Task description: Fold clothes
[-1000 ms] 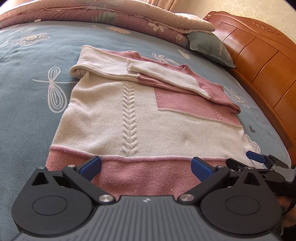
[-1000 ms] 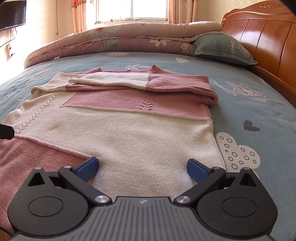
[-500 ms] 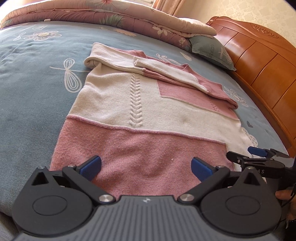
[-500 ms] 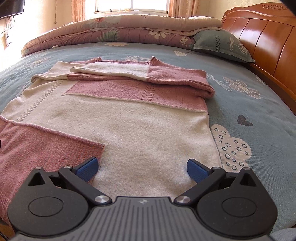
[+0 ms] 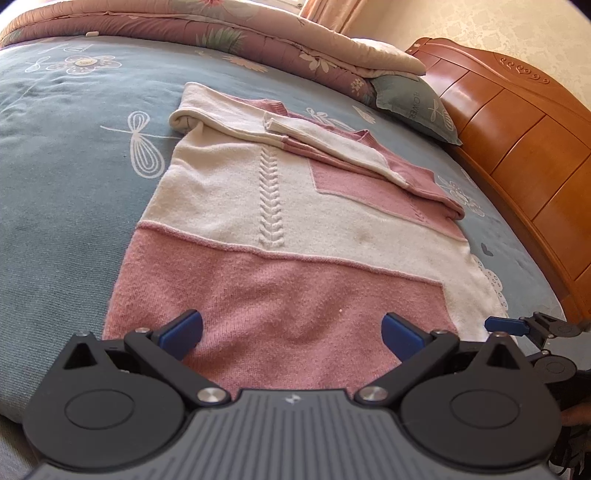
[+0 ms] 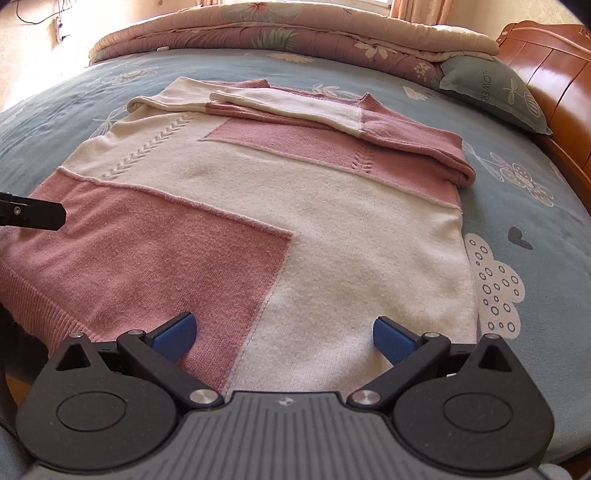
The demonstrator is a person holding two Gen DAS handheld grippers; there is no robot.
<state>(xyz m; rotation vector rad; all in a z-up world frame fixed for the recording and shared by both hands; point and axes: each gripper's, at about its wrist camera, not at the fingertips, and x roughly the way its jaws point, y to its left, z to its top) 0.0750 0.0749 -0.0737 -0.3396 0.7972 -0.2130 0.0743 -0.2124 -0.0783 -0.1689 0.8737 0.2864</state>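
Observation:
A pink and cream knit sweater (image 5: pixel 295 236) (image 6: pixel 280 206) lies flat on the bed, both sleeves folded across its upper part. My left gripper (image 5: pixel 291 330) hovers open over the pink hem at the near edge, nothing between its blue pads. My right gripper (image 6: pixel 282 336) is open as well, above the hem where pink meets cream. The right gripper's blue fingertip (image 5: pixel 502 324) shows at the right of the left wrist view. A black finger of the left gripper (image 6: pixel 33 214) pokes in at the left of the right wrist view.
The sweater rests on a blue sheet (image 5: pixel 55 177) with flower prints. A rolled floral quilt (image 6: pixel 277 33) and a grey-green pillow (image 6: pixel 491 92) lie at the far end. A wooden headboard (image 5: pixel 524 155) runs along the right side.
Both grippers have drawn back toward the near edge of the bed and risen, so more of the pink hem shows. Both stayed open.

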